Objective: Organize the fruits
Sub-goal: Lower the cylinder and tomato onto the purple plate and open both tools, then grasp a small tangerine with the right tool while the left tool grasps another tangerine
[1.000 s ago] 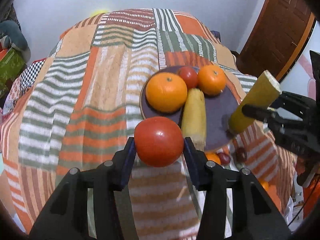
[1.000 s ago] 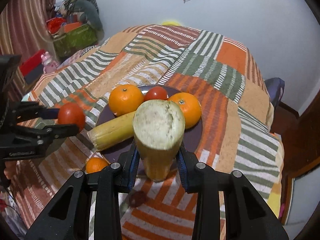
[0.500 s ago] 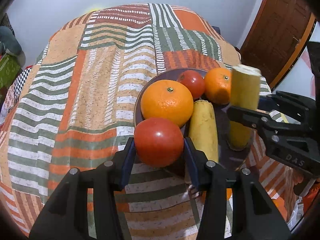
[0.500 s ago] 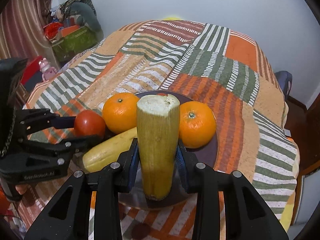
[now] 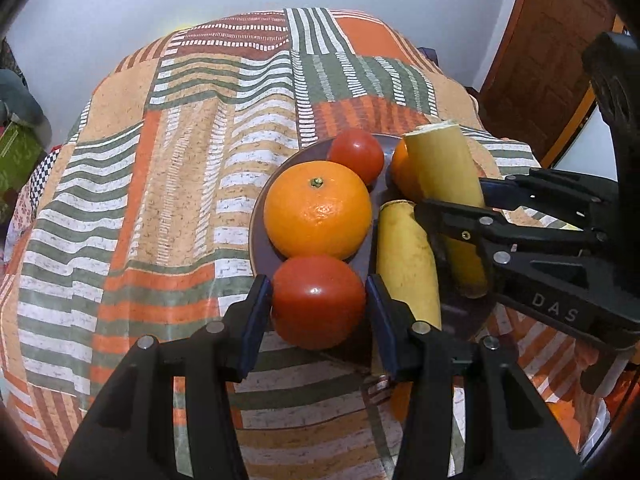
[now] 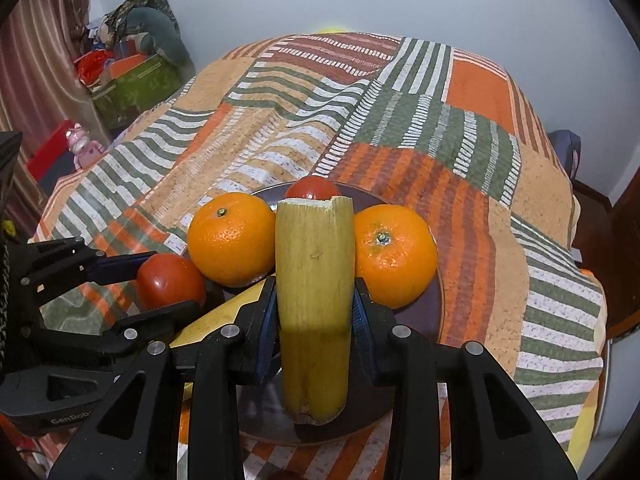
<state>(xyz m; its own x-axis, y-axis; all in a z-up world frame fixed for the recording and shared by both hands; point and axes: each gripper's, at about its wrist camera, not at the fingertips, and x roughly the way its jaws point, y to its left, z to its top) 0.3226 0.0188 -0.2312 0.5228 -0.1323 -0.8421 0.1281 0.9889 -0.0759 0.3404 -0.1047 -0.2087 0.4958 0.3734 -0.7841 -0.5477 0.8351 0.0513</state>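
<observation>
A dark round plate (image 5: 258, 216) (image 6: 434, 312) sits on the striped cloth. It holds two oranges (image 5: 318, 210) (image 6: 394, 256), a small tomato (image 5: 356, 156) (image 6: 312, 190) and a lying yellow cane piece (image 5: 406, 268). My left gripper (image 5: 318, 308) is shut on a red tomato (image 5: 318, 302) (image 6: 170, 280) at the plate's near left rim. My right gripper (image 6: 314, 314) is shut on an upright yellow cane piece (image 6: 314, 300) (image 5: 448, 184), whose lower end is on or just above the plate, between the oranges.
The patchwork cloth (image 5: 180, 160) covers a table that drops off at its edges. A wooden door (image 5: 552, 40) is at the right. A green box and clutter (image 6: 132, 80) stand at the far left. Small fruit lie on the cloth near the plate's front (image 5: 564, 420).
Both grippers have moved in over the plate. The tomato now touches the near orange at the rim. The cane piece came upright and went down between the oranges.
</observation>
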